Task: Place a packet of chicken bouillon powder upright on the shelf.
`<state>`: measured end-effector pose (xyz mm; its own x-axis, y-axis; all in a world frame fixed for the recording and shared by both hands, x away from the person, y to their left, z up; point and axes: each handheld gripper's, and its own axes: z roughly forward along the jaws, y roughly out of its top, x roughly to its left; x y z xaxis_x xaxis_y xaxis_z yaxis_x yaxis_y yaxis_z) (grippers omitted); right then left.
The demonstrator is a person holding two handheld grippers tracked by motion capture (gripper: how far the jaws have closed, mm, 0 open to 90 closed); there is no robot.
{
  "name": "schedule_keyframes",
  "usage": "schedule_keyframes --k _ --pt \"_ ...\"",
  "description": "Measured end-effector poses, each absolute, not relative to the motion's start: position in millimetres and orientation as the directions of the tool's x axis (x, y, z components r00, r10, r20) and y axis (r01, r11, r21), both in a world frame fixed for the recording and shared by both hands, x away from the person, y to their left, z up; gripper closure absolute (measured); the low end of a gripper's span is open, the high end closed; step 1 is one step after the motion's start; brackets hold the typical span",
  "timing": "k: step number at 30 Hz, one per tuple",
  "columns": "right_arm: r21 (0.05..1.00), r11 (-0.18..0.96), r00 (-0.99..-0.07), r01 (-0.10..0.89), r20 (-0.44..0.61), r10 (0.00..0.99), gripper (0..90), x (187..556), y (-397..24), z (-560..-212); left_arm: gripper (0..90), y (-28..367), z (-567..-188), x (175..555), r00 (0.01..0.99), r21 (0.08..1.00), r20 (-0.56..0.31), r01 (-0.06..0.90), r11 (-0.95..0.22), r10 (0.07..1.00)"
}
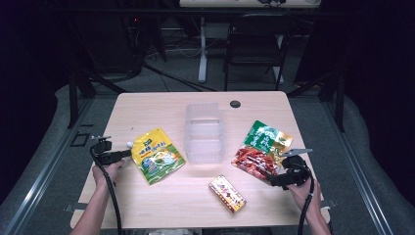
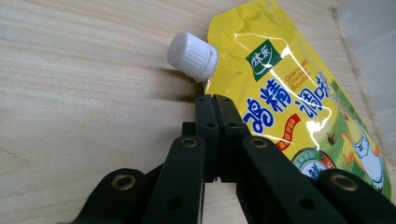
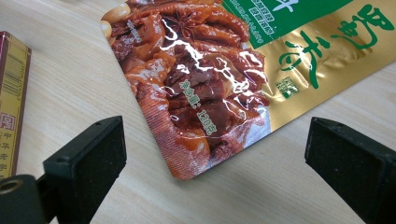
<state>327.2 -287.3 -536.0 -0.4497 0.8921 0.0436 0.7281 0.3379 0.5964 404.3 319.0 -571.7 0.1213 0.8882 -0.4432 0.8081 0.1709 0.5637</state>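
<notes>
Just past the tips of my left tongs [image 2: 215, 105] lies the yellow spouted pouch [image 2: 299, 107], its white screw cap [image 2: 192, 57] a little beyond and to one side of them. Those jaws are pressed flat together, and from their own camera I see nothing caught between them: the tips meet at the pouch's edge below the cap, so I cannot tell whether they have pinched the seam or merely closed beside it. From above, the left tongs [image 1: 113, 156] lie low and level on the table [image 1: 161, 205], pointing at the pouch [image 1: 157, 155].

My right tongs [image 3: 212, 154] stand wide open, one pad on either side of the near corner of the red snack packet [image 3: 196, 93], touching nothing. Off to that gripper's left is the small gold box [image 3: 11, 98]. Beyond both pouches, between them, sits the clear plastic tub [image 1: 204, 133], which I take to be where these things belong.

To do this well, I would check the left grip first: if the seam has slipped out, open, slide the lower jaw under the flat edge, and close again before lifting. A glossy pouch will slither, so bite well in from the edge and lift slowly. On the right, ease forward until the packet's corner lies properly between the pads, then close.
</notes>
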Motion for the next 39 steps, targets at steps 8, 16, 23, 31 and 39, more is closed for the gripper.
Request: schedule_keyframes --k 8,16,23,31,39 --pt "0.593 0.337 -0.451 0.731 0.050 0.891 4.8 327 -288 -536 90.0 329 -569 402 0.122 0.556 -0.466 0.811 0.183 0.877" --pt "0.594 0.336 -0.450 0.731 0.049 0.892 4.8 327 -288 -536 70.8 328 -572 404 0.110 0.519 -0.528 0.827 0.217 0.842" --pt "0.593 0.338 -0.452 0.731 0.049 0.891 4.8 327 -288 -536 64.0 321 -577 408 0.113 0.503 -0.537 0.838 0.210 0.836" --pt "0.594 0.337 -0.449 0.730 0.045 0.892 4.9 327 -288 -536 82.6 315 -583 408 0.130 0.503 -0.543 0.842 0.197 0.829" --pt "0.593 0.340 -0.454 0.729 0.047 0.890 5.0 327 -288 -536 90.0 317 -582 407 0.161 0.509 -0.565 0.840 0.188 0.809"
